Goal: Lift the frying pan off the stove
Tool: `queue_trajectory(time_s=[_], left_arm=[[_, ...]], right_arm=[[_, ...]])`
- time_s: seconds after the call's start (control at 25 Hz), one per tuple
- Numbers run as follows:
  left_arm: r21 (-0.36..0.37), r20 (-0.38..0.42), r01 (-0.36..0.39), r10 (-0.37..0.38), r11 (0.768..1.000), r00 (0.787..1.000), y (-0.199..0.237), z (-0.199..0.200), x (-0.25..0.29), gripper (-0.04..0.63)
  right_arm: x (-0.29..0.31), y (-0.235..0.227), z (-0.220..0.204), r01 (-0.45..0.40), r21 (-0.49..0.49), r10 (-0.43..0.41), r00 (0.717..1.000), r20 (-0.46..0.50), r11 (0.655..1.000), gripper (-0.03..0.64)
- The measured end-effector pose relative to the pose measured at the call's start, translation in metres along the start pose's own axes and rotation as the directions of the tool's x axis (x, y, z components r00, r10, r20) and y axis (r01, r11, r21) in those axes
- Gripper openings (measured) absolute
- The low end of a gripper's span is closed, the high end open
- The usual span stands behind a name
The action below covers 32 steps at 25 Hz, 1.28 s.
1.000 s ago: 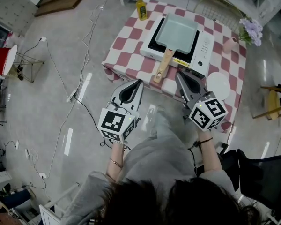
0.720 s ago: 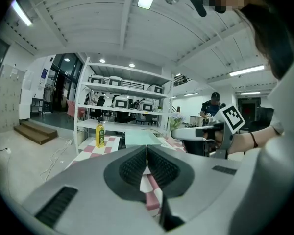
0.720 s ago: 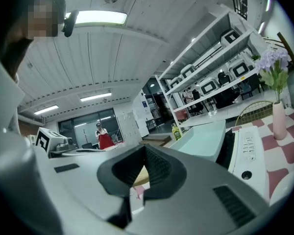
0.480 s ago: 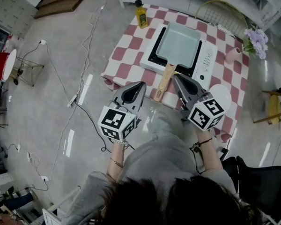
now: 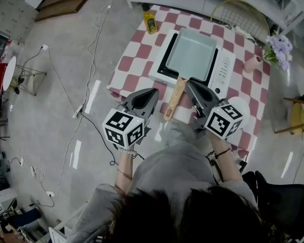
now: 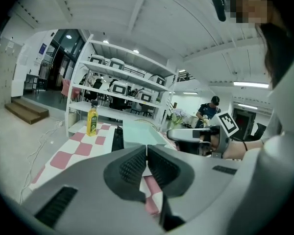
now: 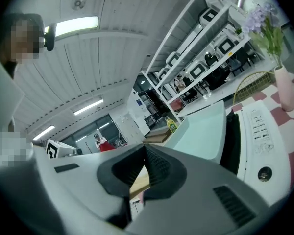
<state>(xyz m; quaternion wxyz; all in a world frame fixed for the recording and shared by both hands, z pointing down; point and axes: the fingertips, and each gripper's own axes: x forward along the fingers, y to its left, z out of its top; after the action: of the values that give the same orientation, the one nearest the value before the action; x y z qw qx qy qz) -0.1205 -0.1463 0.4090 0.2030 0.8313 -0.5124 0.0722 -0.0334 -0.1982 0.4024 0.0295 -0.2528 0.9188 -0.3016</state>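
Observation:
A pale green square frying pan [image 5: 190, 54] rests on a white induction stove [image 5: 224, 70] with a black cooktop. Its wooden handle [image 5: 173, 100] points toward me over the table's near edge. My left gripper [image 5: 148, 93] hangs shut and empty to the left of the handle, apart from it. On the handle's right, my right gripper [image 5: 191, 85] is shut and empty, close beside it. In the left gripper view the pan [image 6: 136, 132] lies beyond the shut left gripper [image 6: 146, 153]. In the right gripper view the pan [image 7: 206, 129] and handle [image 7: 138, 184] show past the shut right gripper [image 7: 144, 153].
The table wears a red-and-white checked cloth [image 5: 137, 49]. A yellow oil bottle [image 5: 150, 20] stands at its far left corner, a pink vase of purple flowers [image 5: 273, 52] at the far right, a white plate [image 5: 241, 105] beside the right gripper. Cables [image 5: 81, 105] run across the floor on the left.
Both grippers have come nearer the table's front edge, and the right one now sits close beside the pan handle. The view has shifted a little. Both stay shut.

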Motion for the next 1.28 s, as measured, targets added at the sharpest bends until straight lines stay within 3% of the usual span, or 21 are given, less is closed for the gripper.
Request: queue_trajectory(time_s=[0.44,0.84,1.04,1.28], left_arm=[[-0.063,-0.132,0.064,-0.072,0.996,0.989,0.005,-0.005,0.022,0.031],[-0.115,-0.201,0.14,-0.161,0.983,0.966,0.004,-0.008,0.03,0.031],[-0.164,-0.22,0.207,-0.241,0.964,0.945,0.002,-0.009,0.033,0.069],[-0.259,-0.227,0.287,-0.347,0.922,0.91,-0.001,-0.014,0.035,0.109]], right_arm=[[0.009,-0.015,0.0,-0.002,0.15,0.011,0.998,-0.057,0.989,0.023],[0.005,-0.024,-0.005,0.067,0.281,-0.054,0.997,-0.053,0.957,0.026],[0.004,-0.028,-0.005,0.115,0.329,-0.111,0.993,-0.033,0.937,0.074],[0.004,-0.03,-0.016,0.163,0.389,-0.162,0.986,-0.034,0.907,0.124]])
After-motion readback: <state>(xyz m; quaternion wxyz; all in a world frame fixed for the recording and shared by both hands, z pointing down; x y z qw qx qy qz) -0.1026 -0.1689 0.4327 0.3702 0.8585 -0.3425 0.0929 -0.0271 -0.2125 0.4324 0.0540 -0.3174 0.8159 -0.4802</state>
